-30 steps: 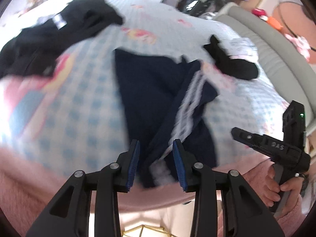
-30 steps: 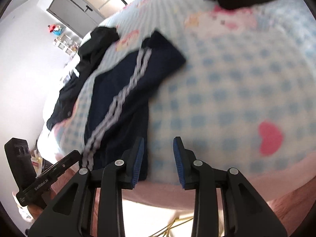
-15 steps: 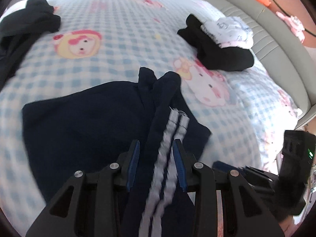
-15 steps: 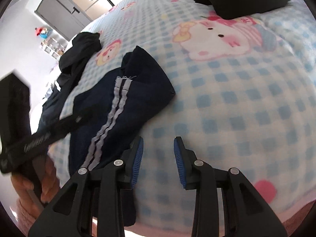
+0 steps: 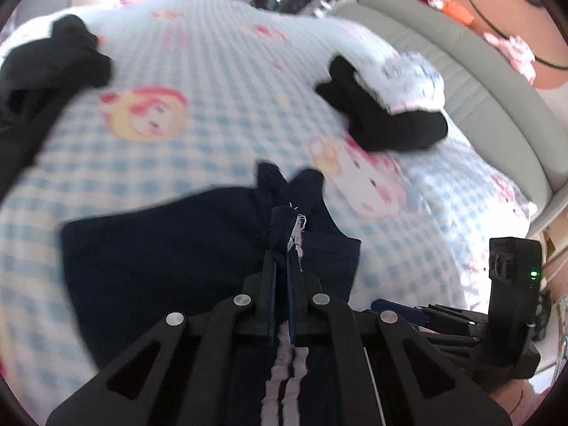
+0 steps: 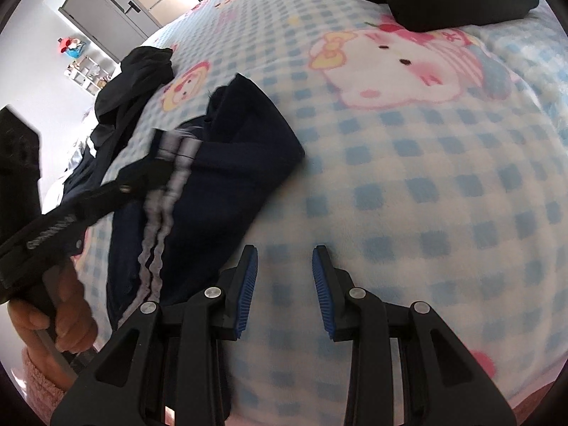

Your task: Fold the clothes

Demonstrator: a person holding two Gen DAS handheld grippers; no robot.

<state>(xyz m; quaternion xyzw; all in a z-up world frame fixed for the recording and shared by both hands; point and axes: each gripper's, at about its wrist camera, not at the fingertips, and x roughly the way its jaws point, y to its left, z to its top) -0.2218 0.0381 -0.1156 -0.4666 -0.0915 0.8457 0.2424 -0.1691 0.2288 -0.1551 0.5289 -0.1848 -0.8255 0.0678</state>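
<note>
The left gripper (image 5: 283, 248) is closed on the white-striped edge of the navy blue trousers (image 5: 170, 248), which lie on the blue-and-white checked fleece blanket (image 5: 220, 71). The right gripper (image 6: 284, 284) hovers with its jaws apart and empty above the blanket, just beside the trousers. A black folded garment (image 5: 390, 127) lies farther away.

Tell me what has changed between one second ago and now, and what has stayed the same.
The left gripper moved in over the navy garment with white side stripes and closed on its striped hem edge, which it now pinches. The right gripper moved slightly along the blue checked cartoon blanket but stayed open and empty. The folded black clothes and the black pile kept their places.
</note>
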